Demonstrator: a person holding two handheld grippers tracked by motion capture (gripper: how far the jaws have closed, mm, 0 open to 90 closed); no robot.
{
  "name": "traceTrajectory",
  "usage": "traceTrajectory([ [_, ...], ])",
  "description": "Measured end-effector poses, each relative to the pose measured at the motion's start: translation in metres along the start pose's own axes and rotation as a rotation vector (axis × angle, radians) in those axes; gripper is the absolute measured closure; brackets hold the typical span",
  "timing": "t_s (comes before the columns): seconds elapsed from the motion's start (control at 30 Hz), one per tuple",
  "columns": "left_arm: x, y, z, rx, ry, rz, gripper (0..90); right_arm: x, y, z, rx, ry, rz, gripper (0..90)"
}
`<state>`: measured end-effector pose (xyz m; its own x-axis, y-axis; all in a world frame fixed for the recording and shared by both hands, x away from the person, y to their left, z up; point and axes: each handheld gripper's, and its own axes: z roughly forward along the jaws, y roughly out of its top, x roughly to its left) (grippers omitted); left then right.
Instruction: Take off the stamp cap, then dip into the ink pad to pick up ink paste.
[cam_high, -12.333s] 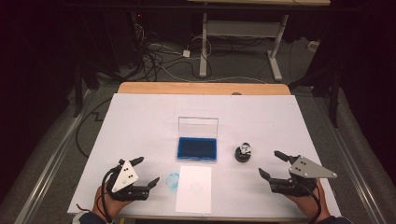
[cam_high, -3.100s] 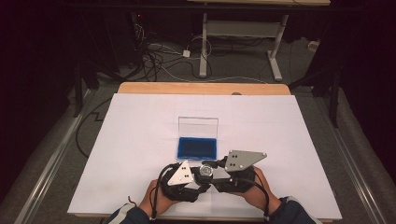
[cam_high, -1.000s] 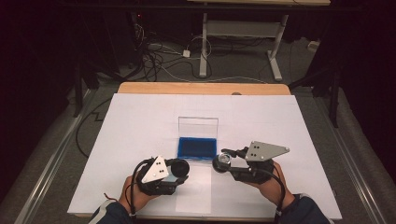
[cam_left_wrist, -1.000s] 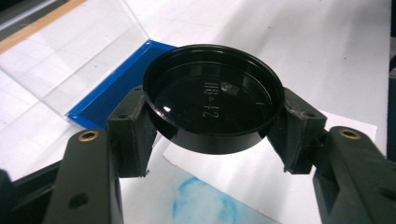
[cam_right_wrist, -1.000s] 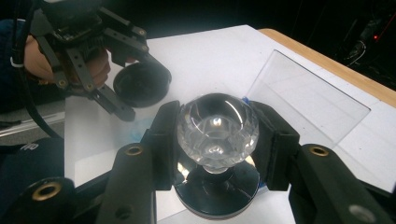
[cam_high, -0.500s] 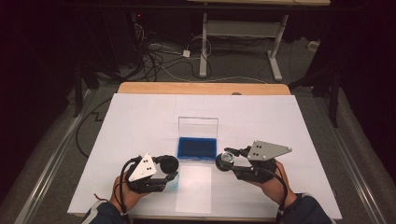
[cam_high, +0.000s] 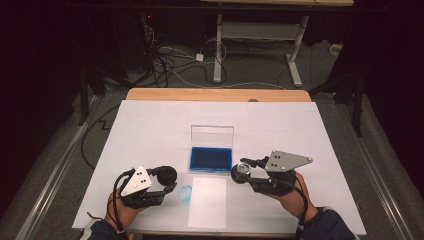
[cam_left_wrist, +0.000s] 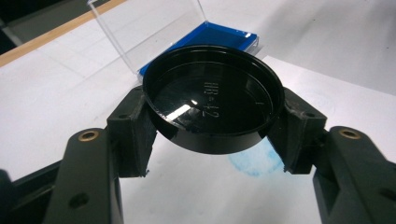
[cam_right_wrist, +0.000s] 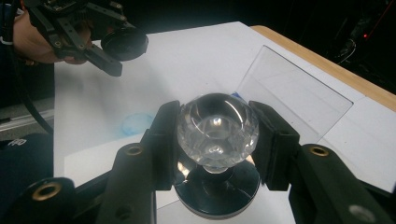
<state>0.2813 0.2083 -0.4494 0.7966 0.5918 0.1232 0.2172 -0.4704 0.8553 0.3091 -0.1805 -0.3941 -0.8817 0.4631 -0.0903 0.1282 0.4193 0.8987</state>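
Black two-jaw left hand-held gripper (cam_high: 167, 184), right hand-held gripper (cam_high: 243, 170): brass-coloured pivot screws, grey three-cornered top plates, black trailing cables; dark sleeves behind.

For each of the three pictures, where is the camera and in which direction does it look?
High view: above the near table edge, looking forward and down; both forearms, left gripper, right gripper.
Left gripper view: rides the left gripper, along its jaws shut on the black cap.
Right gripper view: rides the right gripper, along its jaws shut on the clear knobbed stamp.
Shared: the blue ink pad case and the white sheet.
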Motion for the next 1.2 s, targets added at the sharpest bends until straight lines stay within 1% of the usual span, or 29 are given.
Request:
traceTrajectory([
  [0.07, 0.001, -0.004, -0.003, 0.0, 0.003, -0.009, 36.9, 0.0, 0.0, 0.0, 0.0, 0.001, 0.004, 57.0],
  [0.17, 0.002, -0.013, -0.01, -0.002, 0.02, -0.025, 36.8, -0.002, -0.001, 0.0, 0.0, -0.001, 0.007, 57.0],
  [0.23, 0.003, -0.016, -0.014, -0.001, 0.036, -0.027, 36.9, -0.003, 0.0, 0.001, 0.0, -0.001, 0.008, 57.0],
  [0.27, 0.003, -0.018, -0.015, 0.0, 0.036, -0.031, 36.9, -0.004, 0.0, 0.002, 0.0, 0.0, 0.01, 57.0],
  [0.37, 0.003, -0.02, -0.019, -0.001, 0.042, -0.039, 36.9, -0.004, 0.0, 0.004, 0.001, 0.004, 0.005, 57.0],
  [0.5, 0.003, -0.023, -0.018, 0.009, 0.055, -0.036, 36.9, -0.003, 0.001, 0.005, 0.007, 0.011, 0.001, 57.0],
  [0.67, 0.004, -0.024, -0.017, 0.009, 0.047, -0.044, 36.8, -0.005, 0.0, 0.004, 0.007, 0.006, 0.009, 57.0],
  [0.8, 0.003, -0.025, -0.016, 0.009, 0.041, -0.041, 36.9, -0.005, 0.0, 0.004, 0.005, 0.004, 0.009, 57.0],
  [0.9, 0.002, -0.024, -0.016, 0.008, 0.041, -0.036, 36.8, -0.004, 0.0, 0.007, 0.015, 0.004, 0.005, 57.0],
  [1.0, 0.001, -0.024, -0.015, 0.006, 0.036, -0.038, 36.8, -0.004, -0.001, 0.008, 0.017, 0.011, 0.004, 57.0],
  [1.2, 0.001, -0.024, -0.014, 0.008, 0.03, -0.036, 36.9, -0.006, -0.001, 0.01, 0.02, 0.01, 0.006, 57.0],
])
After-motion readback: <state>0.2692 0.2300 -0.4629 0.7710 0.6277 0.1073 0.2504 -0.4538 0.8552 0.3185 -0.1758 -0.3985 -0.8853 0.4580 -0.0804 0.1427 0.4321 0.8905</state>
